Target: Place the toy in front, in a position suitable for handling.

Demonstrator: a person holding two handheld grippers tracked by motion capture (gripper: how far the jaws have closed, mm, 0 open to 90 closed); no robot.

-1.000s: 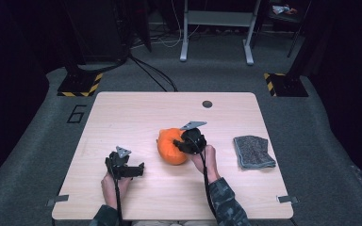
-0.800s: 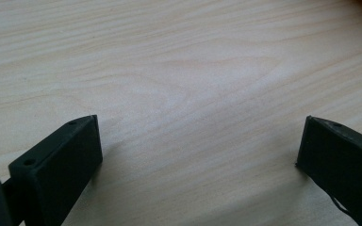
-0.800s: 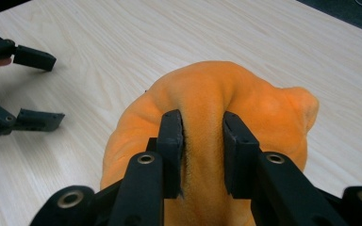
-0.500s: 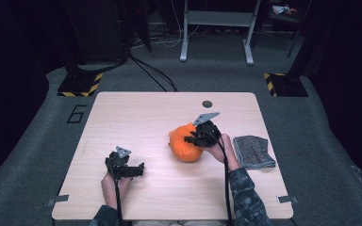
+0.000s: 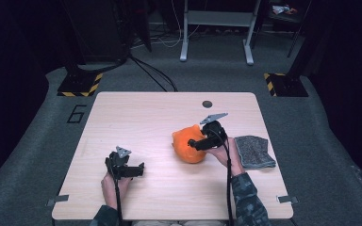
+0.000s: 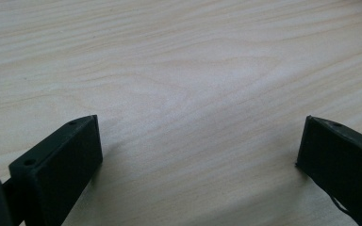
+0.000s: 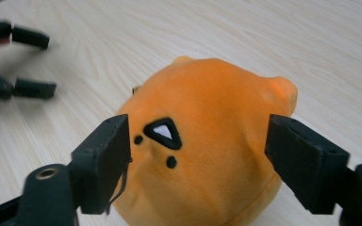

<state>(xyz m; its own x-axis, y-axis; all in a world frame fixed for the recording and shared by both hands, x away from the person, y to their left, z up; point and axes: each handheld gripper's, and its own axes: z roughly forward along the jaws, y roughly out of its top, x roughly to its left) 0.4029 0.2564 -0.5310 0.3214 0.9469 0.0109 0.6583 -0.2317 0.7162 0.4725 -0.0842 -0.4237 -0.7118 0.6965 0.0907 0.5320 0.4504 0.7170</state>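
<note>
Rightward across the table [image 5: 136, 117] went the orange plush toy [image 5: 188, 146]; right gripper [image 7: 198, 141], jaws just spread and pinching nothing, should withdraw straight back without nudging it, left gripper [image 6: 198, 141] likewise spread.

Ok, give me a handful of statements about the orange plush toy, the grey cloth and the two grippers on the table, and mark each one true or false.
1. The orange plush toy lies on the wooden table. True.
2. The right gripper is clamped shut on the toy. False: its jaws stand apart on either side of the toy, having just opened, and the pads do not press on it.
3. The grey cloth lies to the right of the toy in the high view. True.
4. The left gripper holds the cloth. False: its jaws are open over bare table wood.
5. The toy rests on top of the cloth. False: it sits beside the cloth, on the wood.
</note>
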